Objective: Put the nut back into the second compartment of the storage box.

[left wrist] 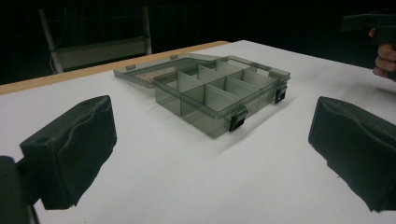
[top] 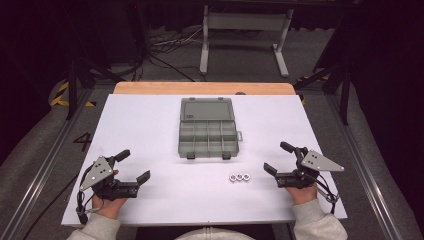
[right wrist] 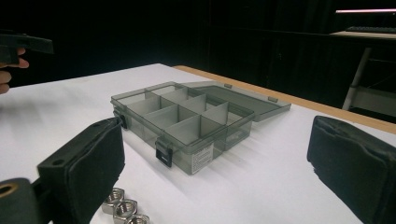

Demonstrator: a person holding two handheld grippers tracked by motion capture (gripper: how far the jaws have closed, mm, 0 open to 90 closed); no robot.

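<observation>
The three nuts (top: pixel 239 177) lie in a short row on the white worktop (top: pixel 150 120), just in front of the right gripper (top: pixel 278 158), whose jaws are wide open and hold nothing; the row's long line points sideways, from one gripper across to the other. The left gripper (top: pixel 134 163) is far off, open and empty too. The nuts are small and touch, so a pinch could push them apart or grab two, and one could roll away before it gets to the open box (top: pixel 208 135).

Open tongs (right wrist: pixel 215 172) toward open organizer box (right wrist: pixel 187 123); perhaps three nuts (right wrist: pixel 123 210) below-left
</observation>
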